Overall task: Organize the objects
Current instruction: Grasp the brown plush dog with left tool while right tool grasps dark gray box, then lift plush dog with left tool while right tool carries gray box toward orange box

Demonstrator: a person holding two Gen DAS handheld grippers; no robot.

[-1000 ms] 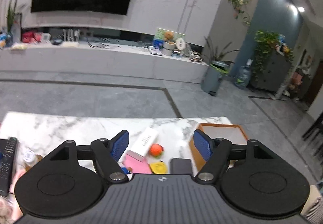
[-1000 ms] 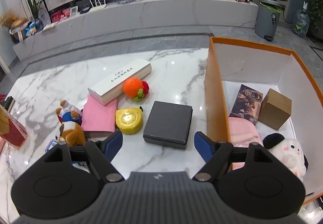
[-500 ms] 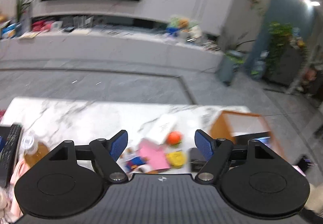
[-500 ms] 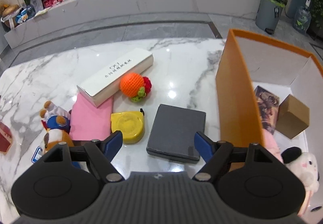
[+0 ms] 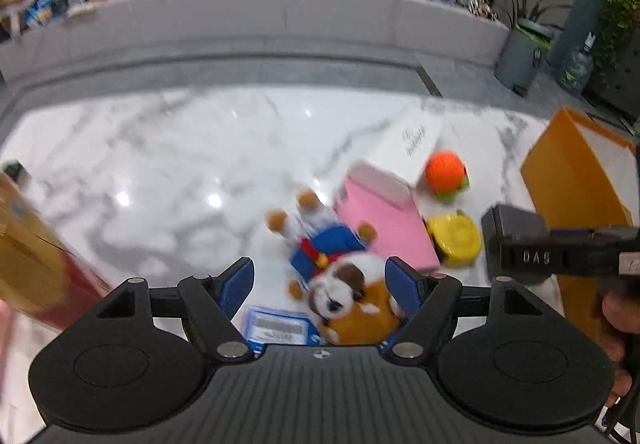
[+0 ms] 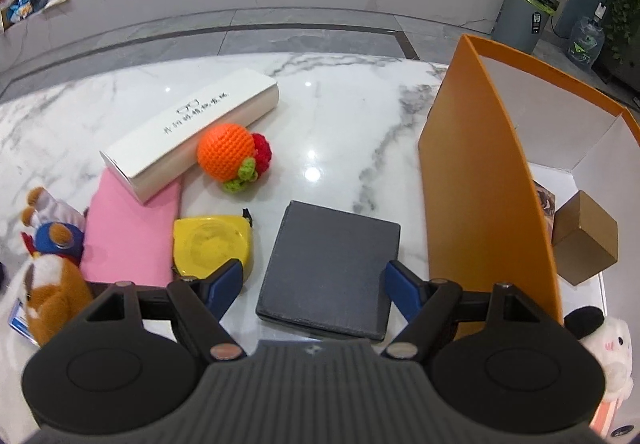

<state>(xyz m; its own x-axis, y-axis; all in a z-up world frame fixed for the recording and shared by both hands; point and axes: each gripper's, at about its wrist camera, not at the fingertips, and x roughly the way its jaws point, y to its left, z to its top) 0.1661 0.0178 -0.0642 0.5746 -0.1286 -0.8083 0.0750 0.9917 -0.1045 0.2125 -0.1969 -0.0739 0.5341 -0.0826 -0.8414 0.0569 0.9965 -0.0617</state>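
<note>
My left gripper (image 5: 320,278) is open, just above a brown and white plush dog (image 5: 352,300) in a blue outfit that lies between its fingers on the marble table (image 5: 180,148). My right gripper (image 6: 314,278) is open and low over a flat dark grey box (image 6: 330,268). Beside it lie a yellow tape measure (image 6: 212,244), a pink pouch (image 6: 128,236), an orange crochet ball (image 6: 230,154) and a long white box (image 6: 188,132). The orange storage box (image 6: 480,172) at the right holds a brown carton (image 6: 584,236) and a white plush (image 6: 608,348).
A red and gold box (image 5: 28,252) stands at the table's left edge. A blue and white card (image 5: 278,328) lies under my left gripper. My right gripper's body (image 5: 560,256) shows at the right of the left wrist view. A TV bench and a bin (image 6: 524,16) stand beyond the table.
My left gripper has tilted down and moved in over the plush dog. My right gripper has moved forward and lower over the dark grey box. Both stay open.
</note>
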